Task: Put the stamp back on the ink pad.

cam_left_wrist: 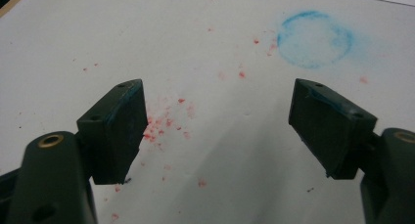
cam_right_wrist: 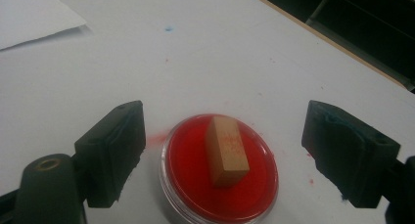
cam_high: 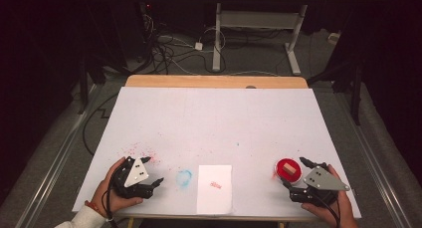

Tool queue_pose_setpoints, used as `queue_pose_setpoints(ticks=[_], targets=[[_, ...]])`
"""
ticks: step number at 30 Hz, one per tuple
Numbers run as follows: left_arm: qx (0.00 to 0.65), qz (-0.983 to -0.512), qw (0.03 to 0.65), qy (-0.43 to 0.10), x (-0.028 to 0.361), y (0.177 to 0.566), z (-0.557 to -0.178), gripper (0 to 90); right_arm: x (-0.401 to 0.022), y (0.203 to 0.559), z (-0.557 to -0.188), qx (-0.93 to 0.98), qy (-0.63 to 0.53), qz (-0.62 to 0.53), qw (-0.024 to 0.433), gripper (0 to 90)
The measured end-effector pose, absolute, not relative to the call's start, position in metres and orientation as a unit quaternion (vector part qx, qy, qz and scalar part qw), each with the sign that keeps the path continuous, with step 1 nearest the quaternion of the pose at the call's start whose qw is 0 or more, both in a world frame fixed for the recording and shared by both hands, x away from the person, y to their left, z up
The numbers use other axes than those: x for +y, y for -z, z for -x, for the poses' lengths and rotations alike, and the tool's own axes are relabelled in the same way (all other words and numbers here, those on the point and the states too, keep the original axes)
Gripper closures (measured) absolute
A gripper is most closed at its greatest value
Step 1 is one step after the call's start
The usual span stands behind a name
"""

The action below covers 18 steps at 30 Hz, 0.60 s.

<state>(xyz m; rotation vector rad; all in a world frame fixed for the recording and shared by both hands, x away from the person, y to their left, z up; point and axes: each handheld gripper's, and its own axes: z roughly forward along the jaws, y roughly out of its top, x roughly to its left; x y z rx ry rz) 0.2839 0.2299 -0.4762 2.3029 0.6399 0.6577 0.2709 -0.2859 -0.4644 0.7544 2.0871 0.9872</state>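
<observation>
While small wooden block stamp (cam_right_wrist: 226,150) stands in round red ink pad (cam_right_wrist: 191,180), my right gripper (cam_right_wrist: 225,155) brackets it, jaws apart, for grasp; left gripper (cam_left_wrist: 218,131) idle, jaws apart.

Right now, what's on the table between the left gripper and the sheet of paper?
In the high view, a faint blue ring stain lies between the left gripper and the paper.

From above, a white-covered table (cam_high: 214,118) bears a sheet of paper (cam_high: 214,189) with a small red mark near its front edge. A blue ring stain (cam_high: 184,177) lies just left of it. The left gripper (cam_high: 155,171) rests beside red speckles; the right gripper (cam_high: 293,173) sits just beside a red ink pad (cam_high: 289,170) carrying a wooden stamp (cam_high: 287,168).
</observation>
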Motion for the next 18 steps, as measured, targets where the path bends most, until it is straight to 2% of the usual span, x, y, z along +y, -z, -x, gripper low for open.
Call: queue_pose_setpoints(ticks=[18], targets=[[0.252, -0.878, 0.323, -0.246, 0.2296, 0.4772, -0.2858, 21.6, -0.2857, 0.4616, -0.2731, 0.8, -0.384, -0.29, 0.358, 16.9]])
